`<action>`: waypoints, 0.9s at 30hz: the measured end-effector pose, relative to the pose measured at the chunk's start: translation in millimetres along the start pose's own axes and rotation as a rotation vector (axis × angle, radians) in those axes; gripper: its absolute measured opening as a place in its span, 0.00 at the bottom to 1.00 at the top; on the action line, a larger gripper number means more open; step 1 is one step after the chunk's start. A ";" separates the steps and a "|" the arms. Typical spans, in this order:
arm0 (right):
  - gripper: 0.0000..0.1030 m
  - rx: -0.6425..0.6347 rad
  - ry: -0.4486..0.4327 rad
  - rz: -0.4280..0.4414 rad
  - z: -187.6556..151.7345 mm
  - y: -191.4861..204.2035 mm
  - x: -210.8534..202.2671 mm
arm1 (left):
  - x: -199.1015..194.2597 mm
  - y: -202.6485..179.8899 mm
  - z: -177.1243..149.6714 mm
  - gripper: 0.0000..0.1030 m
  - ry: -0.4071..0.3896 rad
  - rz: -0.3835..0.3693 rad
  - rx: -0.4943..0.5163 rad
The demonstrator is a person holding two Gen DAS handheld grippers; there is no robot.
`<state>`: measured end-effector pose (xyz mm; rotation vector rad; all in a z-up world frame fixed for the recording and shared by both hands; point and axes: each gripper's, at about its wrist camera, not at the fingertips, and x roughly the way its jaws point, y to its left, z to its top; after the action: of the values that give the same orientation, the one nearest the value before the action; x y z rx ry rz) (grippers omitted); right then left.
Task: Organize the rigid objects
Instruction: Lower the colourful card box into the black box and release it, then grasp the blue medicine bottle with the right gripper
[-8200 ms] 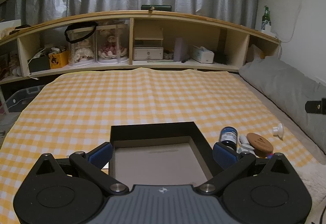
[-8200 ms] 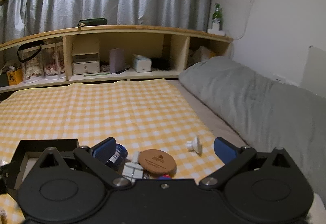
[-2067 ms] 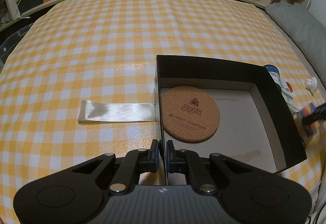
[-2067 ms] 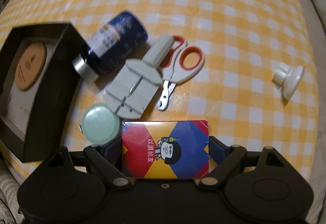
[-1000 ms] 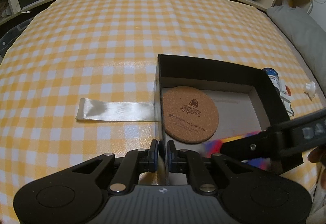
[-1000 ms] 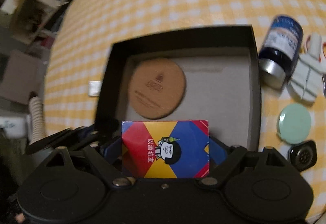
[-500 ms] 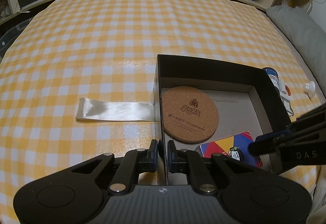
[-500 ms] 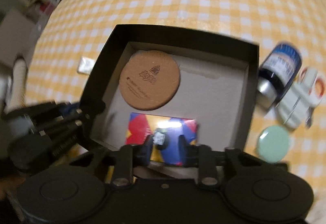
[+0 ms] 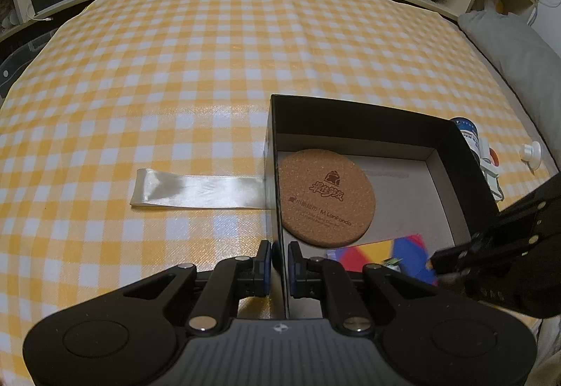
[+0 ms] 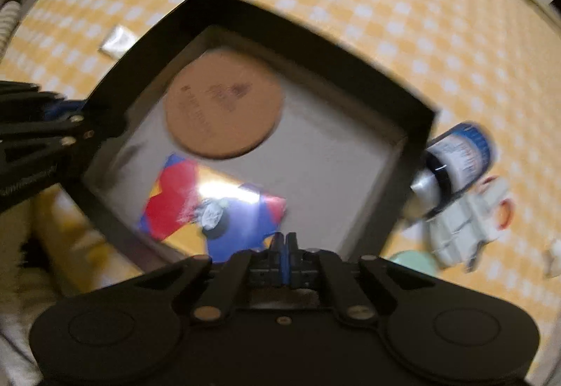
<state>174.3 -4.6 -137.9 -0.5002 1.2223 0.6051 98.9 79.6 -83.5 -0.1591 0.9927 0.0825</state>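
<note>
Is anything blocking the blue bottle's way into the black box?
Only the box's own right wall. The blue bottle lies on its side against the outside of the black box, so it must be lifted over. Inside, the cork coaster and card box leave bare floor nearest it.

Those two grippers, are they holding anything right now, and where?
The left gripper pinches the near wall of the black box. The right gripper is shut on nothing; the colourful card lies in the box.

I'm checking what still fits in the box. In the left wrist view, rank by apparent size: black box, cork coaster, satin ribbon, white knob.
1. black box
2. cork coaster
3. satin ribbon, close to the coaster in area, so that order is unsure
4. white knob, smallest, though farther off
</note>
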 end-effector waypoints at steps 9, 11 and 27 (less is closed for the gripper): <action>0.01 0.148 -0.034 0.368 1.6 -5.5 -2.7 | -0.7 -0.5 -0.1 0.10 0.003 -0.003 -0.002; 0.01 0.131 -0.049 0.340 0.5 -0.8 -4.0 | -0.7 -0.6 -0.3 0.10 0.003 -0.005 -0.004; 0.46 0.271 -0.247 0.289 -7.6 -42.2 -60.4 | -1.3 -1.3 -0.3 0.10 0.002 -0.001 0.001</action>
<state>183.7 -50.4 -80.5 -0.0174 1.1249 0.7094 98.2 78.2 -82.4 -0.1595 0.9948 0.0806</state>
